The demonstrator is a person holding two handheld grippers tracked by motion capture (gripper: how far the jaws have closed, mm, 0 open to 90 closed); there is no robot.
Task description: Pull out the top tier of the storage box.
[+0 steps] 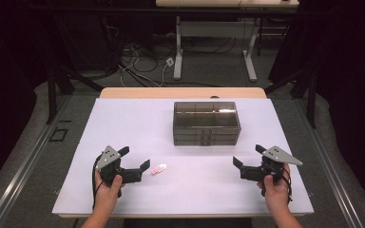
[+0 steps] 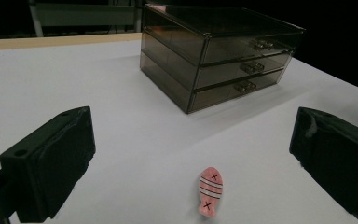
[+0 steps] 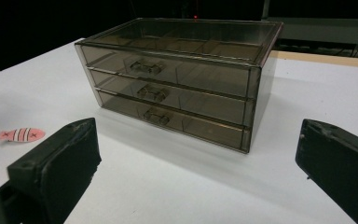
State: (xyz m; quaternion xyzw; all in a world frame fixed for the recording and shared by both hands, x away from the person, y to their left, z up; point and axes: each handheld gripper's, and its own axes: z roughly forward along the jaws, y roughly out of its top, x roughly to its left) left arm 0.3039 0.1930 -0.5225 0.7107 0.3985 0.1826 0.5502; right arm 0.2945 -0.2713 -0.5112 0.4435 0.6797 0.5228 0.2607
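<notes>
A small pink fish-shaped piece (image 1: 159,168) with white stripes lies flat on the white table top, just right of my left gripper (image 1: 134,157). In the left gripper view the fish (image 2: 210,191) rests on the table between and slightly ahead of the wide-open black jaws, touching neither. A smoky translucent three-drawer box (image 1: 206,123) stands at the table's middle, all drawers shut. My right gripper (image 1: 248,155) is open and empty at the front right, its jaws facing the drawer fronts (image 3: 151,90). Off to the left in the right gripper view lies the fish (image 3: 21,135).
The white table top (image 1: 123,118) has a wooden strip along its far edge. Beyond it stand a desk frame and loose cables on the floor. Dark curtains hang at both sides.
</notes>
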